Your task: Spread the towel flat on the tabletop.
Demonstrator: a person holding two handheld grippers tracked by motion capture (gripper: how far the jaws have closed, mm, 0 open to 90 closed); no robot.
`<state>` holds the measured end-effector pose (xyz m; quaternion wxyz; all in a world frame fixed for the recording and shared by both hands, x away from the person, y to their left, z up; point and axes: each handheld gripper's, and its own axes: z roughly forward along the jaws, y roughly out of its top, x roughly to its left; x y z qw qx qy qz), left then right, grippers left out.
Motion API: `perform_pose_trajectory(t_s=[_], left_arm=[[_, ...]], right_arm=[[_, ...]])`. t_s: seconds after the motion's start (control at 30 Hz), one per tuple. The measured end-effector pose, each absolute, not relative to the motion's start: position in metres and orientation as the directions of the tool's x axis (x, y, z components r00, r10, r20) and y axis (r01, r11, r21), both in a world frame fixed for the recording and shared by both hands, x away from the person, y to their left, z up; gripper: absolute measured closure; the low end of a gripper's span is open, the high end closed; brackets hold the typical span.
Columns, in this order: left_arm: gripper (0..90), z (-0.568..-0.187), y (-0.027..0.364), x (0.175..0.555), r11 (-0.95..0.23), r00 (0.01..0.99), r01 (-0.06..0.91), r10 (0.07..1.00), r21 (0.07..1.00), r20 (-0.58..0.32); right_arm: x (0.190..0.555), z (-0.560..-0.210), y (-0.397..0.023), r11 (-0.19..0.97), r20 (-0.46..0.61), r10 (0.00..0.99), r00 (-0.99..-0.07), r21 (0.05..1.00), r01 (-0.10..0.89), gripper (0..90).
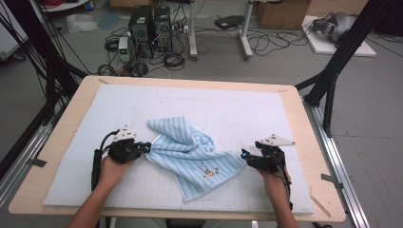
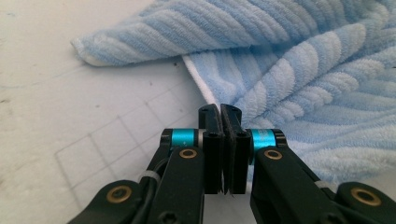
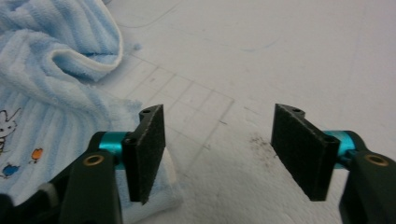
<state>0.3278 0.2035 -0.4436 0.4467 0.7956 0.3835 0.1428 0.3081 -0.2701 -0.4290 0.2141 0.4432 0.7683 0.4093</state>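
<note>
Your left tongs (image 2: 219,140) were clamped on the light-blue striped terry towel's (image 1: 192,154) edge; your right tongs (image 3: 219,154) gaped beside its corner, likely needing that corner next.

Towel (image 2: 299,70) cut off by frame edges; embroidery (image 1: 209,169) too small.

A wooden table (image 1: 304,118) is carrying a pale gridded mat (image 1: 247,109), and a crumpled blue towel (image 1: 190,152) is lying on it.
</note>
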Motion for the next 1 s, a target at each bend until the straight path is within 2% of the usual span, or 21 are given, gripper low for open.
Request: perform_pose_trajectory(t_s=[0.1, 0.2, 0.23, 0.3, 0.33, 0.4, 0.53, 0.7, 0.9, 0.97, 1.0], left_arm=[[86.8, -0.447, 0.208, 0.328, -0.294, 0.665, 0.49, 0.735, 0.821, -0.133], [84.5, -0.448, 0.21, 0.328, -0.27, 0.664, 0.486, 0.732, 0.831, -0.15], [79.7, -0.448, 0.211, 0.328, -0.26, 0.659, 0.483, 0.737, 0.836, -0.151], [58.9, -0.448, 0.214, 0.329, -0.227, 0.637, 0.485, 0.753, 0.845, -0.163], [52.1, -0.447, 0.215, 0.33, -0.212, 0.627, 0.483, 0.761, 0.849, -0.167], [45.8, -0.446, 0.219, 0.33, -0.193, 0.616, 0.478, 0.769, 0.857, -0.171], [44.6, -0.445, 0.222, 0.329, -0.165, 0.607, 0.469, 0.774, 0.867, -0.181], [44.5, -0.444, 0.222, 0.329, -0.167, 0.614, 0.459, 0.769, 0.872, -0.176], [43.9, -0.443, 0.225, 0.328, -0.145, 0.61, 0.459, 0.769, 0.877, -0.192], [43.9, -0.443, 0.225, 0.329, -0.141, 0.608, 0.46, 0.77, 0.877, -0.195], [44.0, -0.442, 0.225, 0.329, -0.14, 0.608, 0.461, 0.769, 0.876, -0.196]], right_arm=[[0.313, -0.426, -0.262, 0.297, 0.042, 0.824, -0.566, 0.818, 0.493, 57.6], [0.321, -0.423, -0.248, 0.332, 0.03, 0.793, -0.608, 0.816, 0.473, 66.0], [0.325, -0.422, -0.243, 0.341, 0.021, 0.787, -0.617, 0.818, 0.463, 66.3], [0.333, -0.421, -0.233, 0.348, 0.03, 0.771, -0.636, 0.817, 0.46, 66.4], [0.338, -0.42, -0.226, 0.359, 0.025, 0.762, -0.647, 0.815, 0.455, 66.5], [0.348, -0.417, -0.214, 0.396, 0.003, 0.74, -0.673, 0.807, 0.439, 66.9], [0.371, -0.411, -0.188, 0.406, 0.017, 0.701, -0.713, 0.813, 0.418, 65.8], [0.395, -0.409, -0.149, 0.481, -0.007, 0.648, -0.761, 0.779, 0.403, 65.3], [0.413, -0.412, -0.114, 0.537, 0.014, 0.598, -0.801, 0.735, 0.414, 64.9], [0.417, -0.417, -0.105, 0.567, 0.024, 0.586, -0.81, 0.702, 0.431, 66.8], [0.418, -0.42, -0.101, 0.578, 0.03, 0.58, -0.814, 0.689, 0.438, 71.6]])
